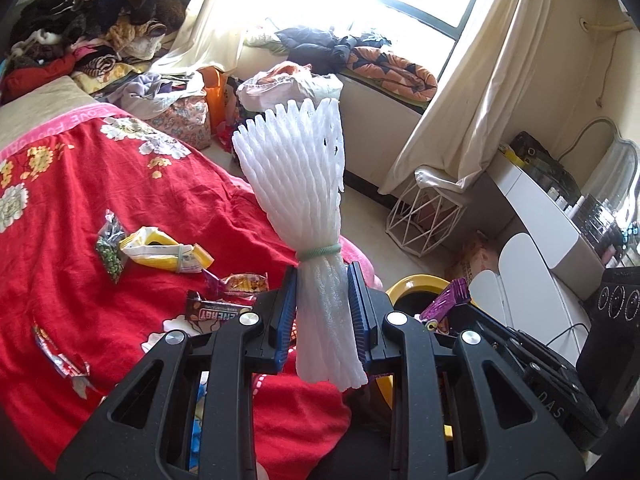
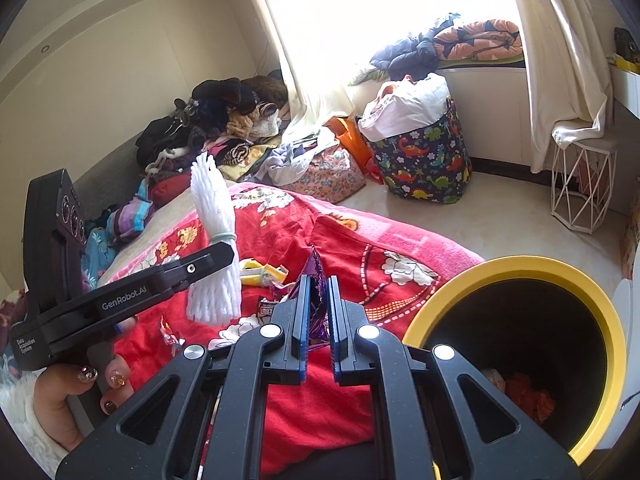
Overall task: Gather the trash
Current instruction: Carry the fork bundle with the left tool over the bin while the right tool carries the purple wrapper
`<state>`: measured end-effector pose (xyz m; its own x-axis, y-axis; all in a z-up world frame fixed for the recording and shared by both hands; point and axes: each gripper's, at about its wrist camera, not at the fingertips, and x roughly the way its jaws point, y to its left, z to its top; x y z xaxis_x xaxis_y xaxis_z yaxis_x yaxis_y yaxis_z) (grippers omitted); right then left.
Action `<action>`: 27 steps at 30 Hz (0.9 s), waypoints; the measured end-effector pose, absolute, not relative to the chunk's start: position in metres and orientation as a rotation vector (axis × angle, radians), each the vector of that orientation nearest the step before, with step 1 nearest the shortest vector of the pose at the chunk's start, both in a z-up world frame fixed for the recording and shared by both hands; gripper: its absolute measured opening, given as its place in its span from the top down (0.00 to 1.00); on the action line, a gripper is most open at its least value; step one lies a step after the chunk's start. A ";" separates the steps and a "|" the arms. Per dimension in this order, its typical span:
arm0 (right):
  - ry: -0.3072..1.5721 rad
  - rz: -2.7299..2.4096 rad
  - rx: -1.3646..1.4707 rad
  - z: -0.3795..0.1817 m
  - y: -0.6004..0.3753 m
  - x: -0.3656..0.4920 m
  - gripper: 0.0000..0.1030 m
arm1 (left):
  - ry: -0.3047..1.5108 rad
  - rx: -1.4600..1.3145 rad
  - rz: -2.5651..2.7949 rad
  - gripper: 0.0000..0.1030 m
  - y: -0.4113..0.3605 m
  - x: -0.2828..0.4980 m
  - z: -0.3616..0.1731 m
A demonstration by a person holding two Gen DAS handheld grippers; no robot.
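My left gripper [image 1: 322, 280] is shut on a white foam net bundle [image 1: 304, 176] tied with a green band, and holds it upright over the red bedspread [image 1: 120, 184]. The right wrist view shows the same bundle [image 2: 212, 196] at left, in the left gripper [image 2: 224, 256] held by a hand. My right gripper [image 2: 319, 284] is shut on a crumpled purple wrapper [image 2: 314, 268], just left of a yellow-rimmed black bin [image 2: 520, 268] with some trash at its bottom. On the bedspread lie a yellow packet [image 1: 160, 254], a bag of green peas [image 1: 109, 246] and an energy bar wrapper [image 1: 216, 314].
A dinosaur-print basket [image 2: 424, 160] stuffed with bags stands by the window wall. A white wire stool [image 2: 580, 188] is under the curtain. Clothes are piled [image 1: 88, 12] at the bed's far end. A white dresser [image 1: 540, 216] lines the right wall.
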<state>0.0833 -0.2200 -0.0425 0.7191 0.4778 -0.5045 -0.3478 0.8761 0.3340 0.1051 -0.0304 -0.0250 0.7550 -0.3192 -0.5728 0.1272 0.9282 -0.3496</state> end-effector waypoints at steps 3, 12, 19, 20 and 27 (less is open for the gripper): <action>0.613 0.448 0.232 -0.043 -0.226 0.082 0.92 | 0.676 -0.293 -0.256 0.82 -0.034 0.106 -0.025; 0.601 0.413 0.261 -0.041 -0.245 0.080 0.92 | 0.680 -0.272 -0.284 0.81 -0.046 0.106 -0.024; 0.587 0.374 0.284 -0.041 -0.261 0.077 0.92 | 0.688 -0.253 -0.305 0.81 -0.059 0.105 -0.024; 0.585 0.367 0.287 -0.042 -0.262 0.076 0.92 | 0.690 -0.249 -0.310 0.81 -0.061 0.105 -0.025; 0.581 0.327 0.311 -0.045 -0.279 0.075 0.92 | 0.701 -0.228 -0.339 0.81 -0.078 0.103 -0.026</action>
